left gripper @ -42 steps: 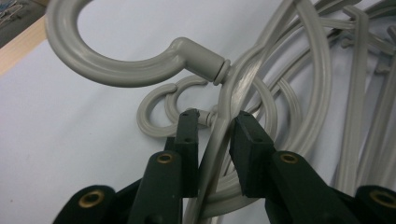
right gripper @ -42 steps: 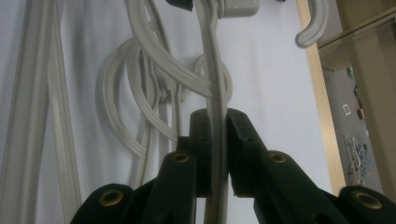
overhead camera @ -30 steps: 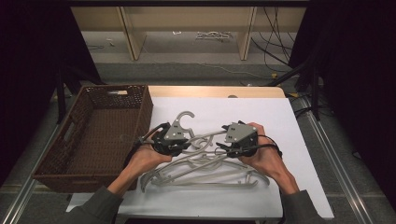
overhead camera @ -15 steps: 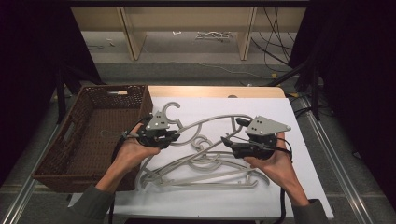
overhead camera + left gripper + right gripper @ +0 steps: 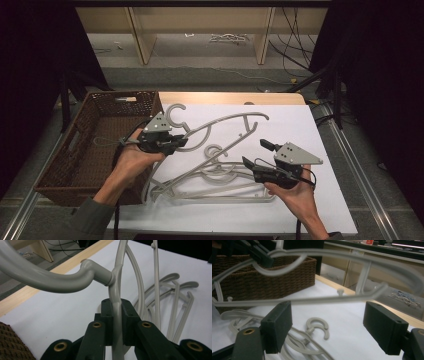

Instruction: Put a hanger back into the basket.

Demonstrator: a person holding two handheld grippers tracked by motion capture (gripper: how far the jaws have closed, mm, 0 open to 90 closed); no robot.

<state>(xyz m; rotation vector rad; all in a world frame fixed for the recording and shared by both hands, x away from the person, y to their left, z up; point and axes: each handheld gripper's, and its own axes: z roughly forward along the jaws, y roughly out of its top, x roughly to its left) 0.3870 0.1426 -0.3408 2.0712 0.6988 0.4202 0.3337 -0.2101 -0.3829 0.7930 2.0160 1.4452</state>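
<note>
Grey plastic hanger (image 5: 220, 125) is clamped near its hook by the left gripper (image 5: 176, 145), which has carried it higher and nearer the wicker basket (image 5: 90, 150) than 1 second ago. The right gripper (image 5: 257, 156) has let go and drawn back toward the table's near right; its jaws have just been opening and stand apart, nothing pinched. Remaining hangers (image 5: 215, 182) lie on the white sheet (image 5: 300, 125).
</note>
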